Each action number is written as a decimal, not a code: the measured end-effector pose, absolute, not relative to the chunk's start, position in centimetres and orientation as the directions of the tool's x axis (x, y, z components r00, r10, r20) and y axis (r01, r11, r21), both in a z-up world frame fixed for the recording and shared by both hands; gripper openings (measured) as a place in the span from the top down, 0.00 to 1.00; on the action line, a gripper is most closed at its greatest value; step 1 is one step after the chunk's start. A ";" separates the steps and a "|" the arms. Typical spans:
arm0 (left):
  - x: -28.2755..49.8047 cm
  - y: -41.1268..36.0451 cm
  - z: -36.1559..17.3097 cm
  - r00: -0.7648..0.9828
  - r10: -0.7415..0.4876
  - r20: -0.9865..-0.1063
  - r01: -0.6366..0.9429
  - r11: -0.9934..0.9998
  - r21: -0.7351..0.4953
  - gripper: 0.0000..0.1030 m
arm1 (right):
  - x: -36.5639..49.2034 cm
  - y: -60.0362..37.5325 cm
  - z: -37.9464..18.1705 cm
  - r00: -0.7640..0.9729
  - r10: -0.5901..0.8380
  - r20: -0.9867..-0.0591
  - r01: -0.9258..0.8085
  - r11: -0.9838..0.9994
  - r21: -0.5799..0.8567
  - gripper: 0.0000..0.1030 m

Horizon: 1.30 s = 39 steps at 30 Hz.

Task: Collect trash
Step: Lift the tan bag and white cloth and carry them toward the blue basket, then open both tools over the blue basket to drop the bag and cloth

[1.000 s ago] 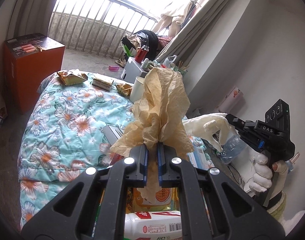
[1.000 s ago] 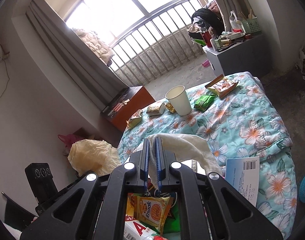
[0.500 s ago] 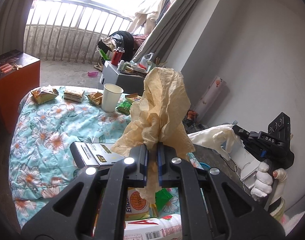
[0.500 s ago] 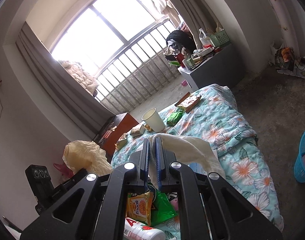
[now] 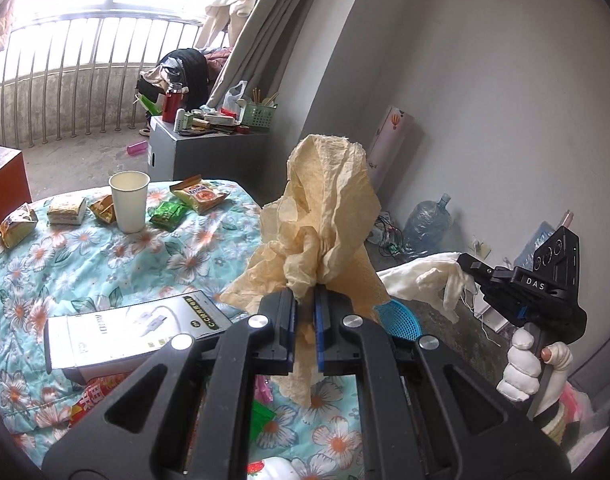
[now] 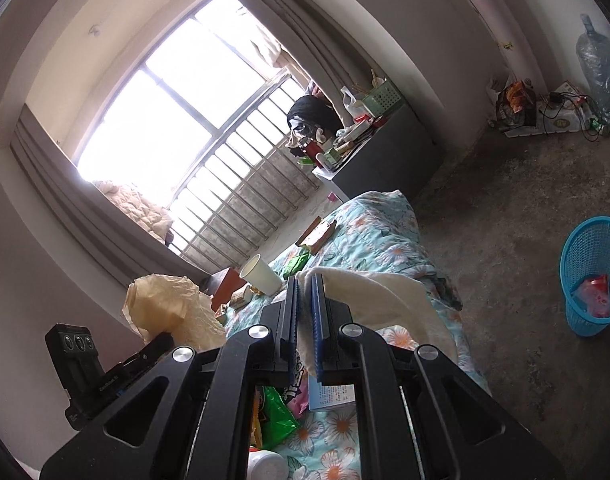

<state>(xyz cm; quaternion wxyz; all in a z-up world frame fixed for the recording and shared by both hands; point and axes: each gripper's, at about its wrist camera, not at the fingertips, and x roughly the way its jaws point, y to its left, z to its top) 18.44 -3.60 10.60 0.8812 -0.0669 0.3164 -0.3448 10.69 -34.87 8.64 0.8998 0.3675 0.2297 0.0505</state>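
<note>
My left gripper [image 5: 305,300] is shut on a crumpled tan paper [image 5: 325,216] that stands up above the bed. It also shows in the right wrist view [image 6: 165,304]. My right gripper [image 6: 304,284] is shut on a white tissue [image 6: 381,296], which hangs off it in the left wrist view [image 5: 425,276]. A blue mesh trash basket [image 6: 593,272] stands on the concrete floor at the right with a red wrapper inside; its rim shows behind the tan paper [image 5: 397,316]. Both grippers are held above the flowered bedspread [image 5: 105,252].
On the bed lie a paper cup [image 5: 129,200], several snack wrappers [image 5: 199,194], a white box [image 5: 133,332] and a bottle [image 6: 265,466]. A grey cabinet [image 5: 209,152] stands by the window. A water jug [image 5: 429,224] and cables sit by the wall.
Both grippers have swung right, away from the bed toward the floor. The blue basket has come into the right wrist view. Each keeps its hold.
</note>
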 end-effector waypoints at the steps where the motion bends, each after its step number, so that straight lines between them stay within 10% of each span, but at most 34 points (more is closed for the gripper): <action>1: 18.5 -4.7 10.5 0.549 -0.656 -0.518 0.577 0.746 -0.333 0.95 | 10.4 -35.6 8.4 0.893 0.251 -0.373 0.086 0.719 0.689 0.93; 16: 20.9 -25.8 7.5 0.315 -0.659 -0.683 0.761 0.605 -0.233 0.95 | 5.4 -47.4 4.2 0.896 0.029 -0.444 0.317 0.657 0.684 0.93; 34: 22.9 -55.7 -12.3 -0.043 -0.393 -0.918 0.859 0.454 -0.235 0.95 | 10.7 -66.2 -10.3 0.666 0.014 -0.746 0.648 0.483 0.589 0.93; 36: 22.7 -57.7 -14.5 -0.056 -0.368 -0.928 0.862 0.452 -0.231 0.91 | 11.7 -67.8 -12.1 0.639 0.026 -0.769 0.670 0.472 0.573 0.91; 39: 23.2 -60.0 -17.3 -0.064 -0.336 -0.940 0.850 0.475 -0.227 0.57 | 12.8 -70.0 -14.9 0.602 0.042 -0.797 0.706 0.439 0.556 0.90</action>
